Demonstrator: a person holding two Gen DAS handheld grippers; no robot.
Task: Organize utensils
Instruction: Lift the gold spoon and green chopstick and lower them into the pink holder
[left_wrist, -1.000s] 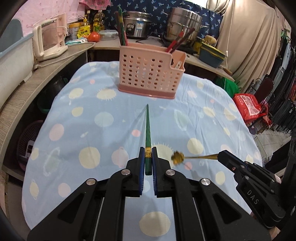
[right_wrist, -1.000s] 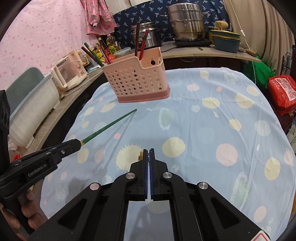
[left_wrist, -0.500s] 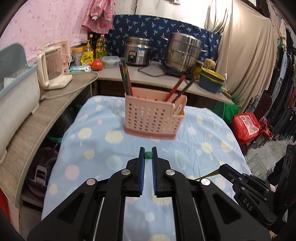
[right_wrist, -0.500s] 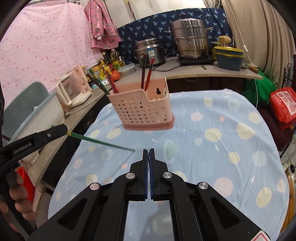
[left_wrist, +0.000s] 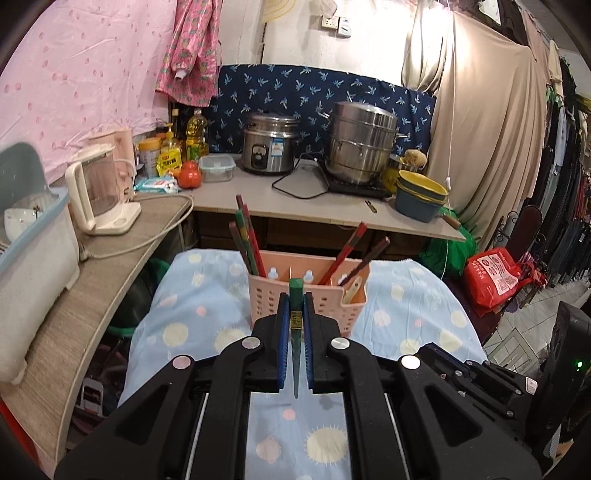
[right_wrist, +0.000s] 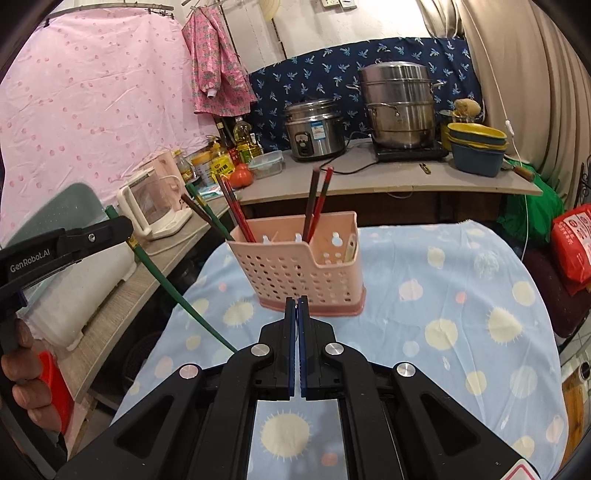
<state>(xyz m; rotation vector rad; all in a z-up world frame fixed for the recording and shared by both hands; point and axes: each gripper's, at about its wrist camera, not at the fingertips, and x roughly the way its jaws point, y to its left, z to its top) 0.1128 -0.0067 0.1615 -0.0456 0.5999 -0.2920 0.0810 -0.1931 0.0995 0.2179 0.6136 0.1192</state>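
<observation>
Tablecloth (left_wrist: 192, 317) below; green chopstick (left_wrist: 295, 332) clamped between left gripper (left_wrist: 295, 306) pads, seemingly upright.

A rice cooker (left_wrist: 271, 147) and steamer pot (left_wrist: 362, 142) stand on the counter (left_wrist: 295, 206); a kettle (left_wrist: 98, 192), tomato (left_wrist: 190, 175) and oil bottle (left_wrist: 195, 134) sit further left.

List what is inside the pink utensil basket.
The pink utensil basket holds several red, green and dark chopsticks on the left, two reddish-dark chopsticks in the middle, and a pale utensil handle on the right. Their lower ends are hidden behind its wall.
</observation>
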